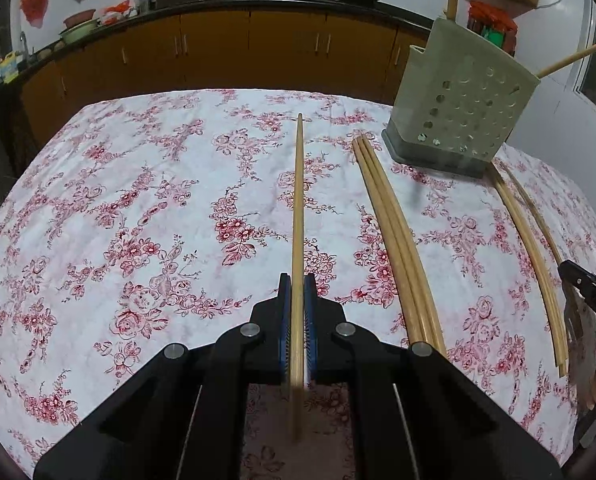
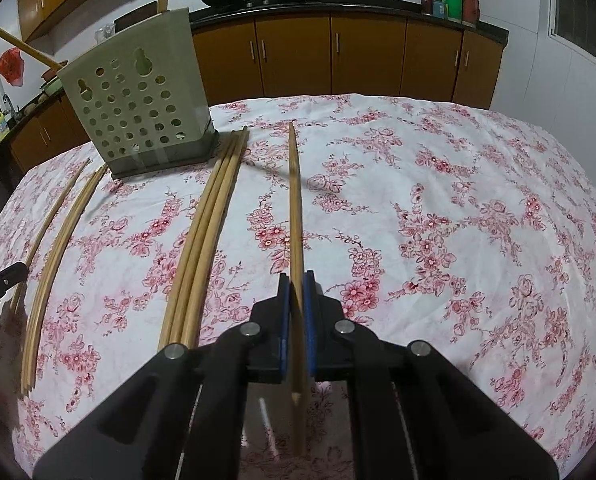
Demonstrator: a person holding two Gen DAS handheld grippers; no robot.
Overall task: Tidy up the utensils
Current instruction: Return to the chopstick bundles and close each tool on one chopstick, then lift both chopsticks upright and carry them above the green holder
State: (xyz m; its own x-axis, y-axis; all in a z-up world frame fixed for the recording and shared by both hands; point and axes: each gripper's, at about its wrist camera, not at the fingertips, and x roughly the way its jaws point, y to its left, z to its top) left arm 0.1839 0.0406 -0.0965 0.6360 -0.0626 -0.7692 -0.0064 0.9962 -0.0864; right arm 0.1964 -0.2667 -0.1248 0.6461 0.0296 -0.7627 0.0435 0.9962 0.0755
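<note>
The left gripper (image 1: 297, 292) is clamped on a single wooden chopstick (image 1: 298, 208), its blue pads pressed against the stick on both sides; the stick runs up the middle of the left wrist view over the floral tablecloth (image 1: 138, 200). The right gripper (image 2: 296, 292) is likewise closed on a chopstick of its own (image 2: 295, 208), which reaches from the lower centre toward the upper middle of the right wrist view.

A perforated, pale green utensil holder (image 1: 461, 108) stands on the cloth in the upper right of the left view — in the right view it sits at upper left (image 2: 138, 108) — with two sticks already poking out of its top.

Loose chopsticks lie on the cloth: a bundle of three (image 1: 393, 232) just right of centre in the left view, and a further group (image 1: 533, 248) near the right edge. In the right view the bundle of three (image 2: 206, 232) lies left of centre, its far ends just beside the holder's base.
</note>
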